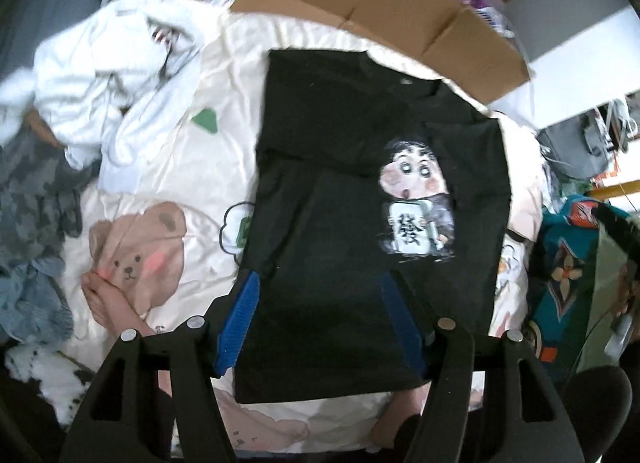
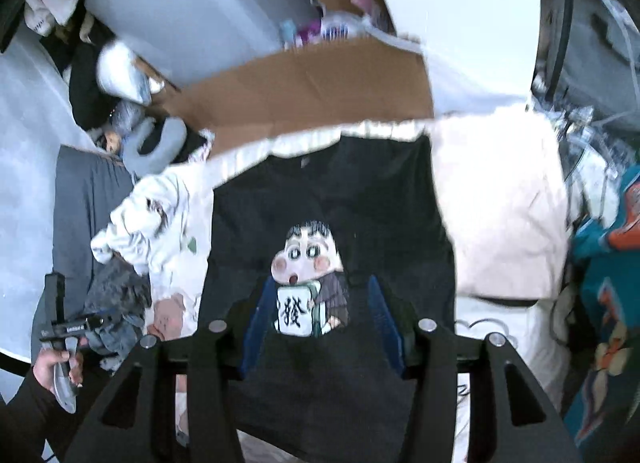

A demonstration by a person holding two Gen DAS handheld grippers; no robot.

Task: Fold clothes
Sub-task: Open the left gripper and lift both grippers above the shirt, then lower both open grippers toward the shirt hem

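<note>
A black T-shirt (image 1: 340, 143) with a cartoon print (image 1: 416, 203) lies flat on a cream bear-print duvet (image 1: 140, 255), its sides folded in to a long rectangle. My left gripper (image 1: 319, 278) hovers above the shirt's near end, jaws open, nothing between the blue pads (image 1: 240, 319). The right wrist view looks down on the same T-shirt (image 2: 360, 203) and print (image 2: 306, 263). My right gripper (image 2: 319, 281) hangs above it, jaws apart and empty. A hand in a dark sleeve (image 2: 52, 371) holds the other tool at the left edge.
A heap of white garments (image 1: 112, 75) lies at the duvet's far left, with grey-blue clothes (image 1: 32, 203) beside it. Flattened cardboard (image 1: 380, 11) borders the far side. A teal patterned cloth (image 1: 568, 263) is at the right. A bare foot (image 1: 100, 295) rests on the duvet.
</note>
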